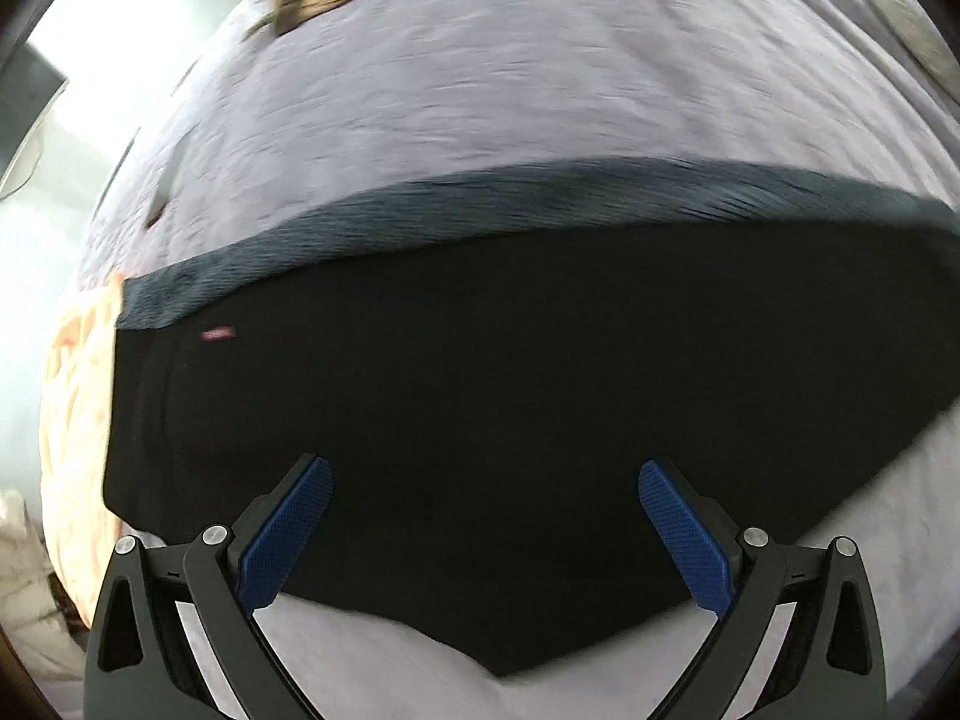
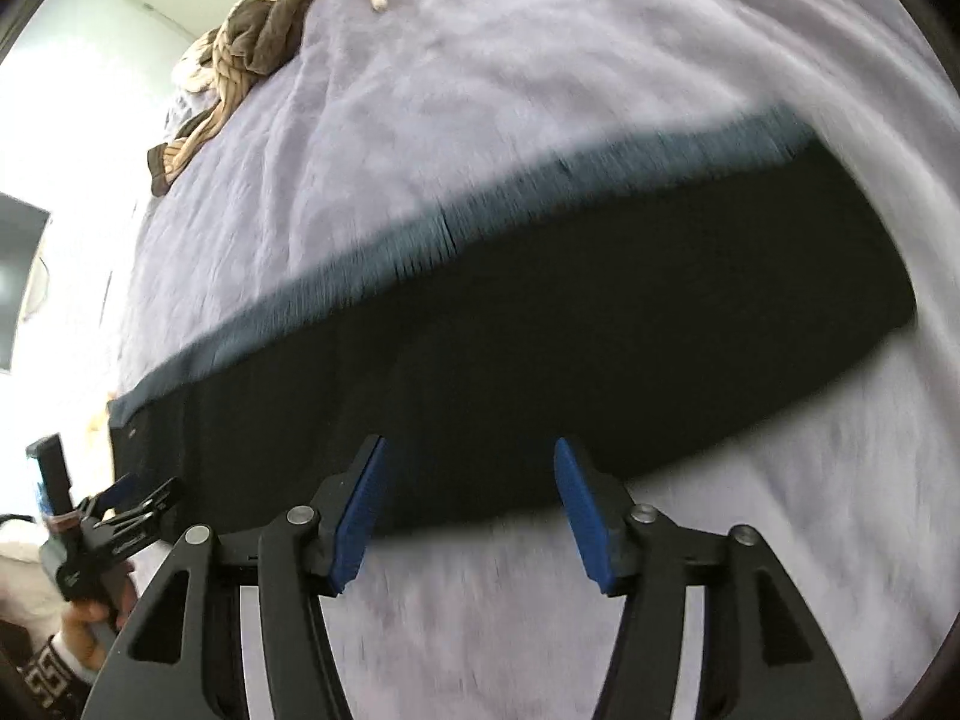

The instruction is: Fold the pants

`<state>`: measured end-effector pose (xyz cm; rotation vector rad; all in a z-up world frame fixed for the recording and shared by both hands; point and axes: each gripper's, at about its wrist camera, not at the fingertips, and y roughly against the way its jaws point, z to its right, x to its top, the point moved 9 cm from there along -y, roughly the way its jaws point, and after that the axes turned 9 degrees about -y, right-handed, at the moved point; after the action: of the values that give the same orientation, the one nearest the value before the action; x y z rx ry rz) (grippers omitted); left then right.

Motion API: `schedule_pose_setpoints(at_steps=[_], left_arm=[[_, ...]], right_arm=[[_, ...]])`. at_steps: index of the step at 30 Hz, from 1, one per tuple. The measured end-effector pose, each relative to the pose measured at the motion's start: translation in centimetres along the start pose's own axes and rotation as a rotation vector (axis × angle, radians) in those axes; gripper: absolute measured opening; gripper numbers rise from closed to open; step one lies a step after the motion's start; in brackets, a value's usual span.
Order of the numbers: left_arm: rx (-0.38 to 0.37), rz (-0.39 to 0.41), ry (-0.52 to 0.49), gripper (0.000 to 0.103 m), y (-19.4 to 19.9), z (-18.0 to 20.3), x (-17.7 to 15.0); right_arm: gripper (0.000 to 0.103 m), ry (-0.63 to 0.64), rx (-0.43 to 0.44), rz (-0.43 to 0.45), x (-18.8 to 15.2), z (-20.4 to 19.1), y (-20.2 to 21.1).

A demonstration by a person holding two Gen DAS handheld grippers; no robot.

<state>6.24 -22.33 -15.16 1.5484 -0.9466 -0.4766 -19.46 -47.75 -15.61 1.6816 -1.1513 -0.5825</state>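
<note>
Left tongs were seen spread wide, blue pads bare, nothing between them. Right tongs were likewise spread, though less widely, and empty; no cloth was pinched by either pair. Both views were smeared by motion blur, so fine detail was not recorded.

The pants were found lying flat on the bed, black, folded into one long band with a grey ribbed strip along the far edge. In the right wrist view the pants ran from lower left to upper right, the long axis lying crosswise to the line of both tongs. Both pairs were held above the near long edge, pointed steeply down at it, apart from the cloth.

The left tongs were also caught in the right wrist view, at the lower left, gripped by a hand with a patterned cuff, close by the left end of the band. The right tongs were placed nearer the middle of the near edge; the right end of the band lay well beyond them.

A brown and tan garment was noted at the far edge of the bed, well apart from the pants.

Judgement: the lengthwise fold appears done. A crosswise fold is probably due next, one end being carried along the long axis over the other; the left hand is the nearer to the left end.
</note>
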Motion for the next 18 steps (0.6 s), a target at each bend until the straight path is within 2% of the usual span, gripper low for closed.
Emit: schedule_pose_setpoints(at_steps=[3,6,10,15,18], left_arm=[[-0.033,0.023,-0.060,0.103,1.8,4.6,0.3],[-0.057,0.052,-0.123,0.103,3.3,9.3,1.1],[-0.111,0.065,-0.134,0.103,4.1,14.6,2.9],[-0.132,0.084,-0.097,0.103,4.7,19.9,6.3],[-0.124,0.095,-0.089,0.103,5.0,21.7,7.6]], right_arm=[[0.061,-0.115,0.037,-0.033,-3.4,1.9,0.2],[0.061,-0.211,0.051,-0.024,-4.4,5.2,0.4],[0.061,-0.311,0.059,0.068,-2.4,9.6,2.0],[0.044,-0.511,0.097,0.187,2.6,16.1,3.3],[0.039,-0.532,0.111,0.212,4.8,17.9,3.1]])
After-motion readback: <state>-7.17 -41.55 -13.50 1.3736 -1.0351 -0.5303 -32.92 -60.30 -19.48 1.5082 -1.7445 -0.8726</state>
